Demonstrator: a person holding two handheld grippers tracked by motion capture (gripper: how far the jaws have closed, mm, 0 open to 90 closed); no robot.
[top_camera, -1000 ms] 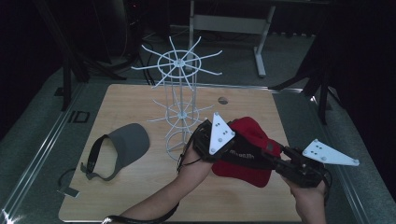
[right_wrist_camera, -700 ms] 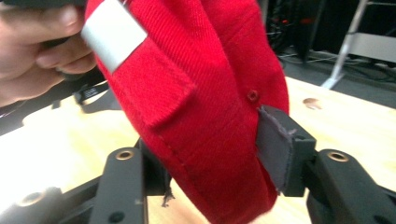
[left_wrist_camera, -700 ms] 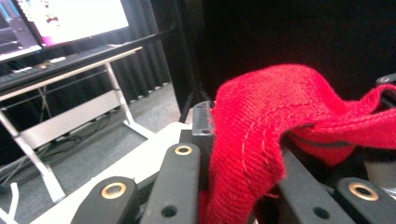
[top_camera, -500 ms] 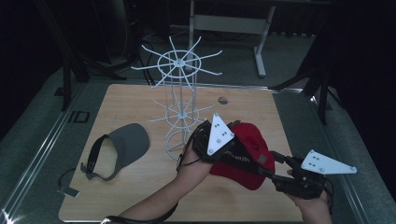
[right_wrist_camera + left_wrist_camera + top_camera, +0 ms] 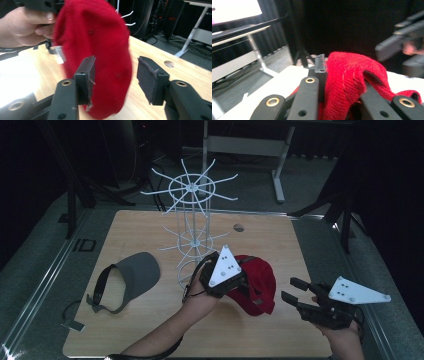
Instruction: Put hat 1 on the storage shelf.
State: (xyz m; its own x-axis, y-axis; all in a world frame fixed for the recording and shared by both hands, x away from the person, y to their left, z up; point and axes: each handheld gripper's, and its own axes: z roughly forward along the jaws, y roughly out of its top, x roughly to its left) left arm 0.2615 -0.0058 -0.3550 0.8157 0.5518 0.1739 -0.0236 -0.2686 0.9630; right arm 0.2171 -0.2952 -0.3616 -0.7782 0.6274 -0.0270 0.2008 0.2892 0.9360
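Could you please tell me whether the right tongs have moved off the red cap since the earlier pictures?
Yes. The right tongs have drawn back off the red cap toward the table's right edge, jaws open.

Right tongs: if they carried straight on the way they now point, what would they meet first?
Most likely the red cap, which hangs from the left tongs straight beyond the right tongs; their jaws stand apart with nothing between them.
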